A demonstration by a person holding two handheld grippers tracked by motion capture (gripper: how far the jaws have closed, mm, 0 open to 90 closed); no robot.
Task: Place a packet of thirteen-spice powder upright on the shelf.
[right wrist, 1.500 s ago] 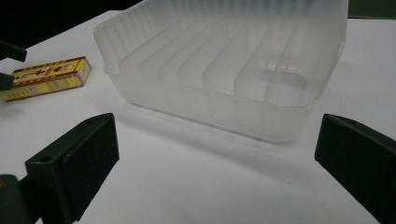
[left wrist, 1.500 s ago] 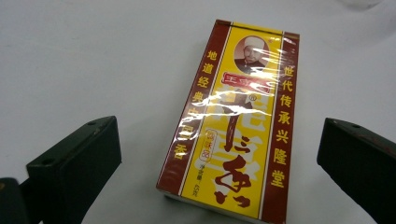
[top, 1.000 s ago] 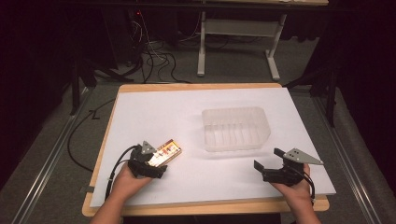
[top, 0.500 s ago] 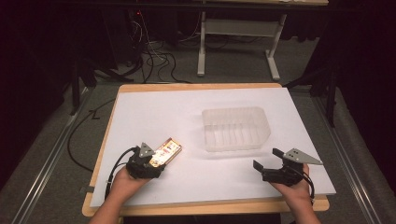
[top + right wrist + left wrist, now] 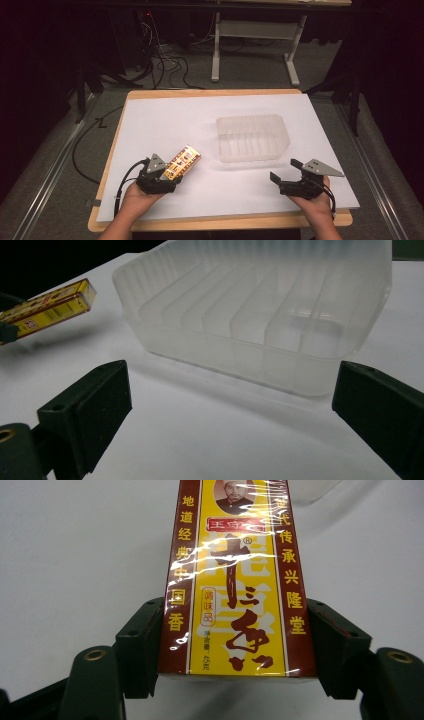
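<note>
my left gripper [image 5: 159, 176] has its jaws clamped on the near end of the box [image 5: 183, 161], one black pad on each long side, and the box sits at the near left of the white sheet [image 5: 165, 120], sticking out ahead of the jaws toward the tub [image 5: 252, 137]. in the right gripper view its far end casts a shadow on the sheet, so i judge it is off the surface or close to it. the risk i see is the wrap: the box [image 5: 235, 575] is cardboard under a glossy clear film that throws glare, and the pads hold only the last stretch of it, so the long free end could droop or slide out if i swing fast (a slick skin and a short bite are a poor pair). squeezing harder could dent the thin card walls instead.

my right gripper [image 5: 292, 181] rests at the near right with its jaws spread wide and nothing between them, pointing at the tub [image 5: 260, 320]. if i bring it in carelessly it could shove that tub, which looks light.

the tub is a shallow rectangular thing of cloudy translucent plastic, rounded at the corners, with ridges running across its floor; a box dropped in crooked could rock on those ridges or catch on the rim.
</note>
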